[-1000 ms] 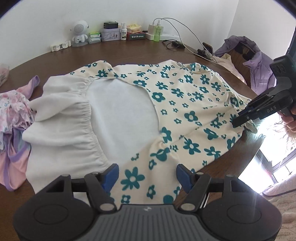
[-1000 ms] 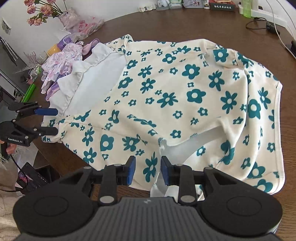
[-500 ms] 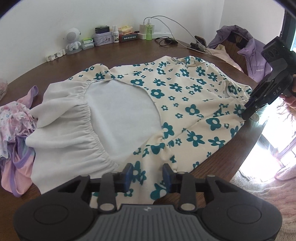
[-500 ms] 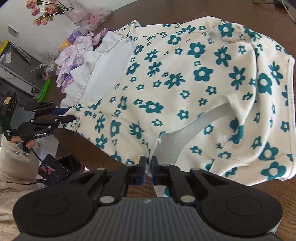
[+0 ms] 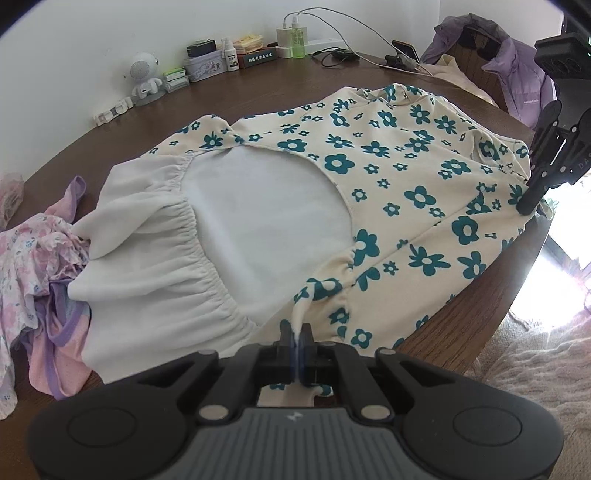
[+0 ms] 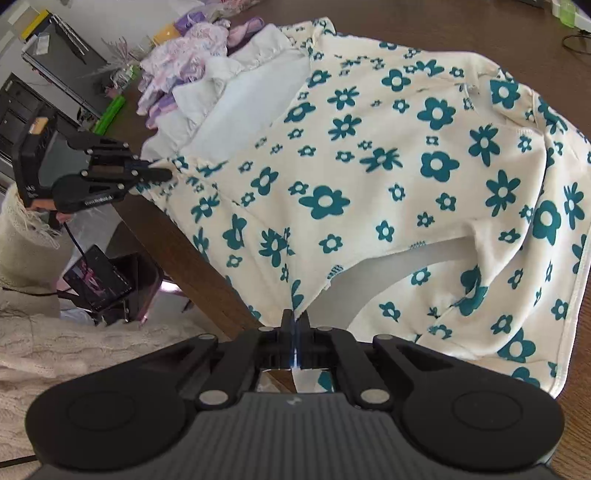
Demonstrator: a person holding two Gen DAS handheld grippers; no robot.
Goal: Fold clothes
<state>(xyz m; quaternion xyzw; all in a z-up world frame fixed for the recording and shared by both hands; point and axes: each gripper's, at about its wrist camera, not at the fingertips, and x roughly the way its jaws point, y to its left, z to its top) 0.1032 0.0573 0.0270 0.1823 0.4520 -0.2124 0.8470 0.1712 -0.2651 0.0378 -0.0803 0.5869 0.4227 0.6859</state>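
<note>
Fabric sits pinched in both closed grippers: the left gripper (image 5: pixel 296 341) clamps the garment (image 5: pixel 388 177) at its near edge, the right gripper (image 6: pixel 294 328) likewise farther along. Beyond the jaws the garment spreads over the table (image 5: pixel 258 88). A clean fold likely needs both hands lifting together, edge kept taut.

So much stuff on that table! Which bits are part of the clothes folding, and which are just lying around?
Part of the job:
- flowered garment
- left hand-held gripper, shut on its near edge
- right hand-held gripper, shut on the same edge
- pink and purple clothes pile, likely waiting

Just lying about:
- robot figurine
- green bottle
- purple jacket
</note>
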